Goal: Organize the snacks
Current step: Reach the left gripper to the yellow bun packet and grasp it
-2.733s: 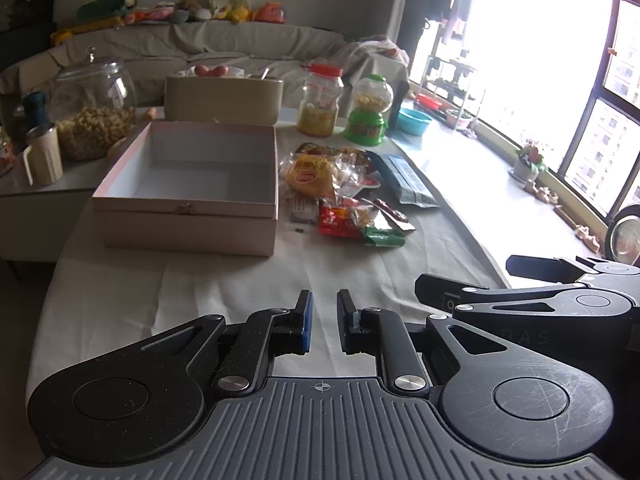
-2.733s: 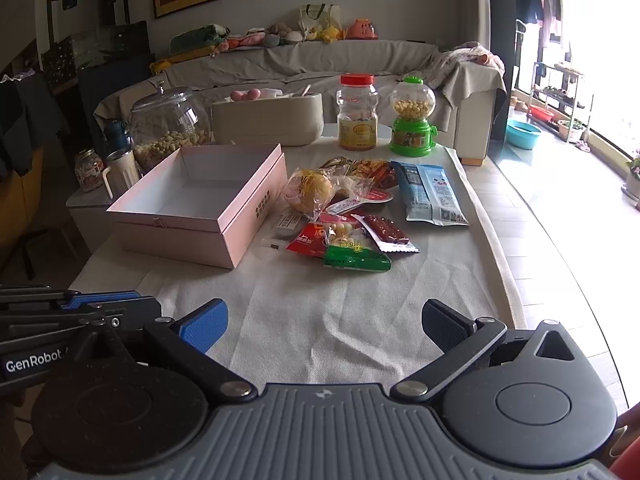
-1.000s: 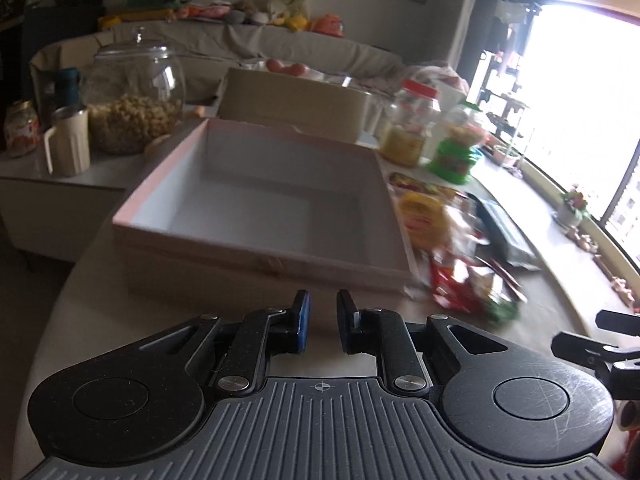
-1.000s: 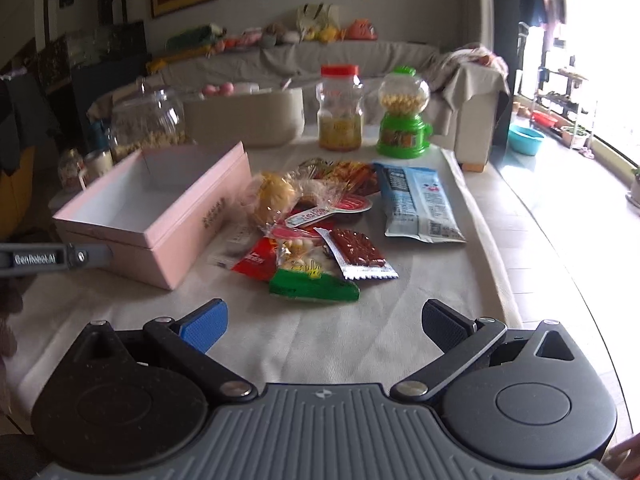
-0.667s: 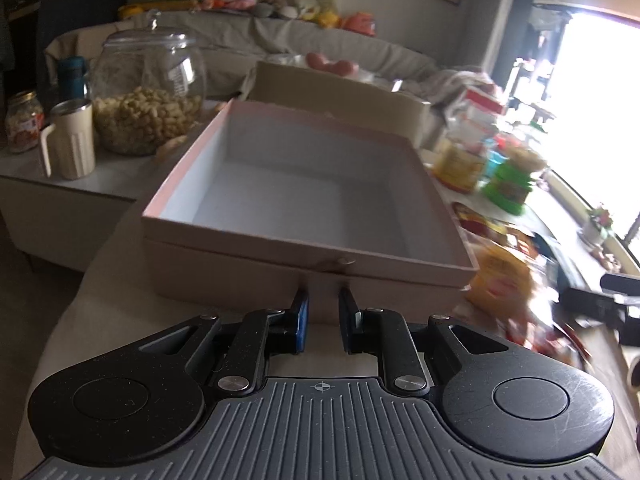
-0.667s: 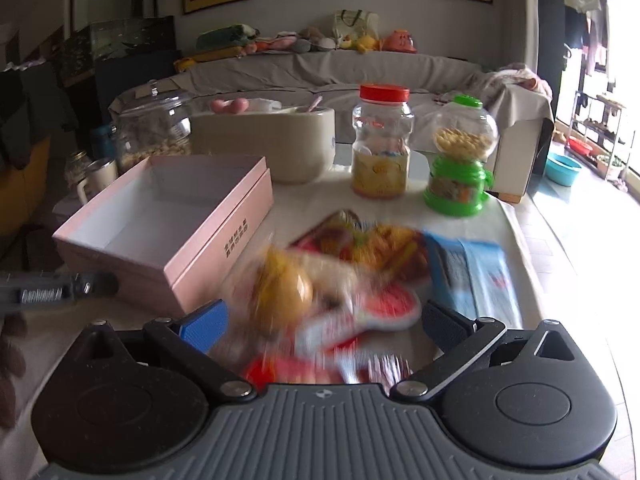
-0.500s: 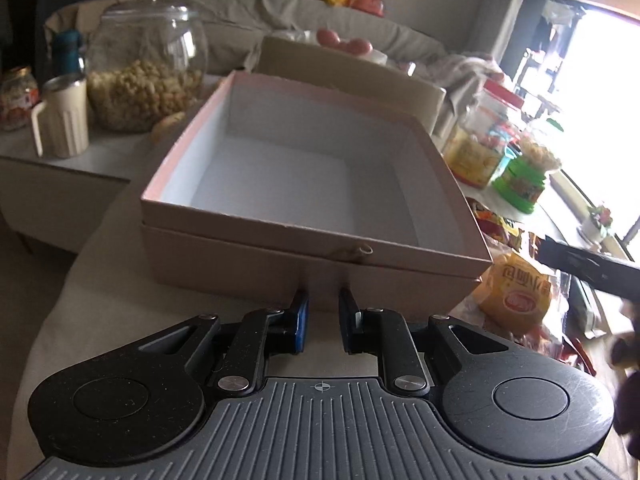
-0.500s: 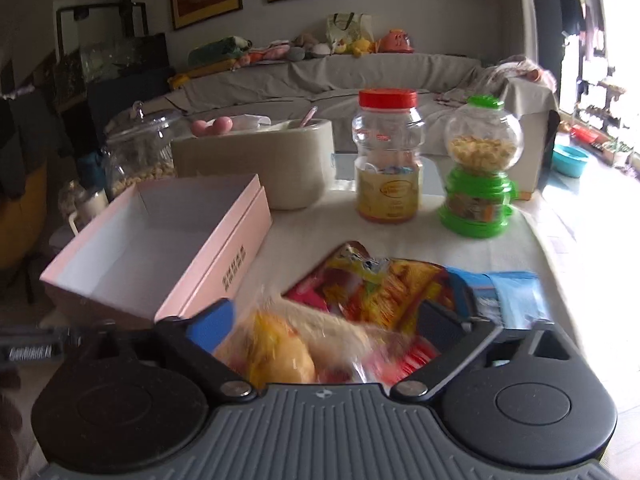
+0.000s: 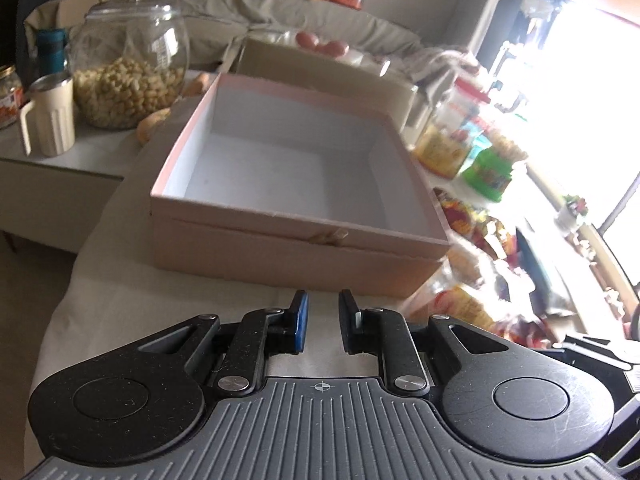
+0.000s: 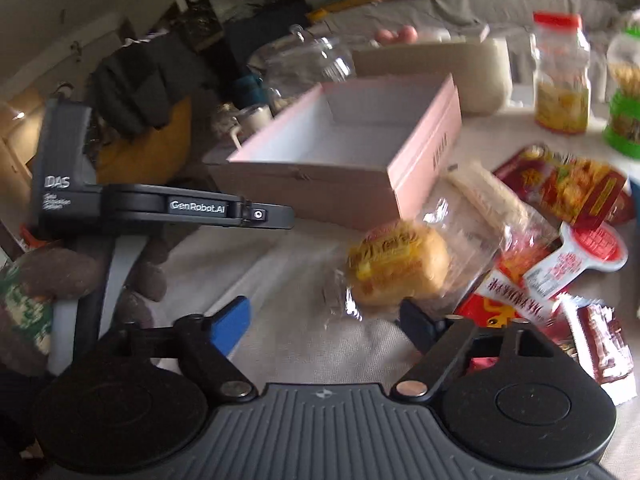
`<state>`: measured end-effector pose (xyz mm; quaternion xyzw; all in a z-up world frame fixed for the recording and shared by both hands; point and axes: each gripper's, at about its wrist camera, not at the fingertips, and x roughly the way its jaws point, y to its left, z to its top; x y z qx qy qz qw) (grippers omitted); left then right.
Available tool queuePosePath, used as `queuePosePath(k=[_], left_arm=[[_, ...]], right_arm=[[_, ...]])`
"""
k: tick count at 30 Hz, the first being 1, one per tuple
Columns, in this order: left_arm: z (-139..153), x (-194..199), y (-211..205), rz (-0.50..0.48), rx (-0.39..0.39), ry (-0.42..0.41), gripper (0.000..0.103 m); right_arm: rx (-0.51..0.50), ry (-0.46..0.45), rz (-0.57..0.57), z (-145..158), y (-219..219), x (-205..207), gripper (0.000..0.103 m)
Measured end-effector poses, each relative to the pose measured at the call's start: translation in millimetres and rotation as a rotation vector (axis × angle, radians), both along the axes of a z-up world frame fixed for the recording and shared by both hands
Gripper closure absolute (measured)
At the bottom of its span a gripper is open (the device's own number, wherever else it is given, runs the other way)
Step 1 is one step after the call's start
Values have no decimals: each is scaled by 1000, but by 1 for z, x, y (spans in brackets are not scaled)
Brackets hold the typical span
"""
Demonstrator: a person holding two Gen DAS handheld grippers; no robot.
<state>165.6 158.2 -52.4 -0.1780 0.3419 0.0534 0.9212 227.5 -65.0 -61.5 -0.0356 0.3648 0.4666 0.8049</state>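
On my far left the left gripper (image 9: 322, 322) is clenched down to a narrow slit with nothing in it, parked low on the tablecloth (image 9: 168, 292) just short of the pink box's (image 9: 296, 256) near wall; seen from the right wrist it sits out to the side (image 10: 276, 216), clear of the snacks. That box stands open and bare inside, so as I read it that's where everything goes. It looks like light cardboard, stiff enough to hold its place, though a hard nudge could slide it on the cloth. Moving right, my right gripper (image 10: 324, 322) has its jaws released and spread wide, though they have just been drawing in a little, nothing pinched yet, and just beyond the tips lies the wrapped bun (image 10: 396, 264): a golden, rounded cake with a yellow-and-red label, sealed in a clear crinkly bag (image 10: 480, 216) that trails off behind it. I'd judge it light, soft and easy to squash, and that film looks slippery, so I'd take it across the bun's body with a gentle squeeze rather than by the loose plastic. Further right the heap continues, touching and overlapping: a red flat packet (image 10: 512, 296), a red-and-white sachet (image 10: 580, 256), a big red pouch (image 10: 568, 184). They're blurred, and I can't read them.
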Motion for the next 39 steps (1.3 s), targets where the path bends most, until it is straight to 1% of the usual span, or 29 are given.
queuePosePath(k=[3,4,6,7,8,9,10,11,12,14,15,18,20,22,23,25,27,29,31,33,35,37,39], left_arm=[[11,-2,-11,-89,8,-48,84],[14,-2,-20,-130,25,-62,84],[19,1,-43,-233,87,-89,83],[19,4,-55,-277,130,-103,83],[17,8,-65,-316,186,-108,79],[14,13,-75,-340,246,-102,78],[11,20,-81,-347,302,-90,78],[8,26,-84,-344,339,-80,78],[6,33,-84,-346,352,-69,79],[1,46,-81,-377,321,-35,81],[0,52,-81,-386,308,-33,83],[-2,58,-85,-408,322,-32,84],[-4,57,-90,-425,334,-43,86],[-3,57,-94,-413,341,-34,86],[-2,59,-93,-400,328,-25,86],[-2,65,-95,-390,305,-27,86],[-5,68,-100,-404,320,-39,86],[-5,69,-103,-435,328,-45,87],[-3,64,-102,-484,292,-36,87],[-1,51,-99,-538,245,-12,87],[-3,33,-101,-568,243,0,87],[-7,14,-100,-581,247,17,86],[-6,-2,-95,-572,224,21,86]], right_arm=[[-27,-106,-146,11,-15,-7,12],[-56,-155,-212,15,-20,-12,10],[-119,-244,-320,14,-29,-17,9],[-134,-257,-355,13,-36,-20,8],[-136,-242,-374,13,-48,-19,8],[-130,-219,-384,11,-56,-20,8],[-121,-200,-391,8,-62,-20,7],[-117,-190,-396,6,-67,-22,7],[-120,-192,-403,3,-71,-21,7],[-125,-210,-428,1,-80,-19,6],[-119,-217,-445,-1,-83,-17,5],[-99,-196,-498,-13,-87,-4,4],[-67,-135,-528,-23,-86,11,4],[-40,-35,-554,-34,-86,27,4],[-30,3,-560,-36,-86,30,2],[-33,-18,-548,-37,-83,26,1],[-47,-28,-501,-39,-80,19,1],[-59,-44,-452,-39,-81,8,1],[-69,-58,-414,-39,-84,-3,1],[-62,-55,-377,-39,-87,-14,2],[-63,-62,-339,-39,-87,-24,2],[-94,-92,-329,-39,-83,-33,1],[-120,-116,-333,-40,-81,-39,1]])
